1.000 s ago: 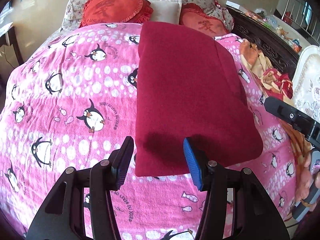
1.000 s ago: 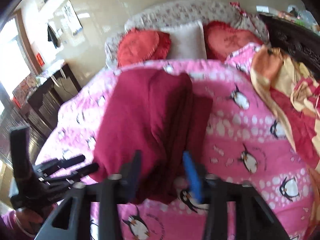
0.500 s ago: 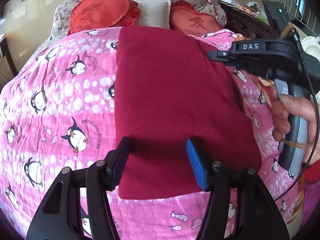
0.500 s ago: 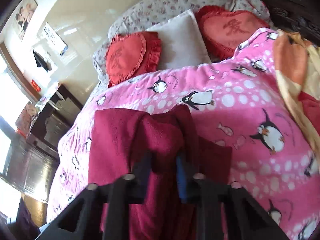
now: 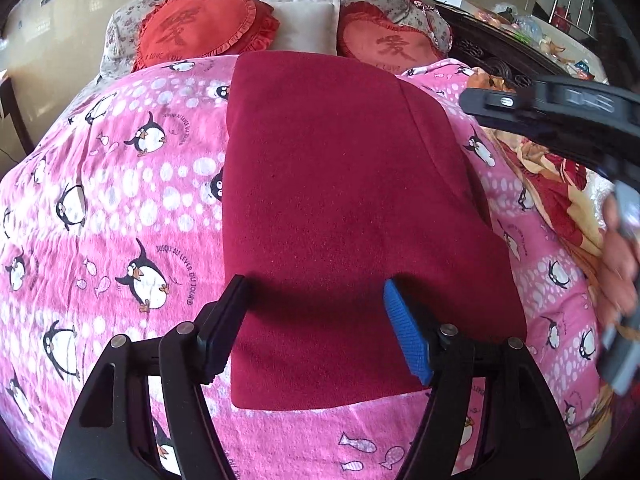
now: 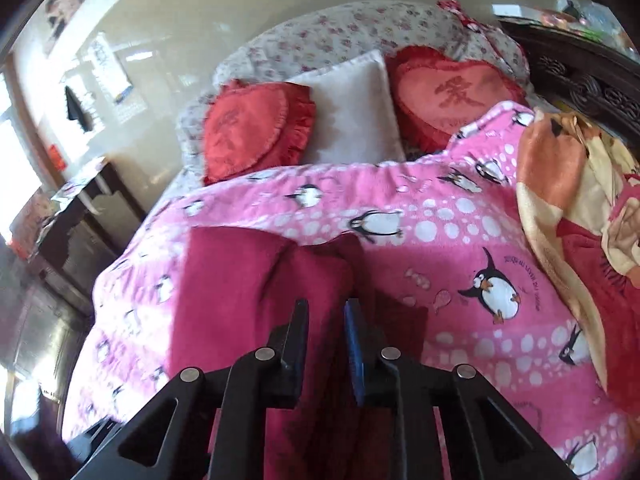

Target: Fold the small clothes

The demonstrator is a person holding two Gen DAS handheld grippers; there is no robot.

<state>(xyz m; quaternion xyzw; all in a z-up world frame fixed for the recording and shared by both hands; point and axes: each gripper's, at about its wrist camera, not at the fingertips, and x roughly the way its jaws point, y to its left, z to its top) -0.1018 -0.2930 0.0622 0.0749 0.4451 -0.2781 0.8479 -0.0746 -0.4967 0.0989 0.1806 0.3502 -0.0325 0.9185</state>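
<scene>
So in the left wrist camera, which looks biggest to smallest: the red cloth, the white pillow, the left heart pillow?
1. Red cloth, though it's nearest the camera.
2. Left heart pillow.
3. White pillow, partly hidden.

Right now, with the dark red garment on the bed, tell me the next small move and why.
Probably carry the right tongs leftward: they are shut on a raised edge of the dark red garment, while the left tongs hang open above its near end.
</scene>
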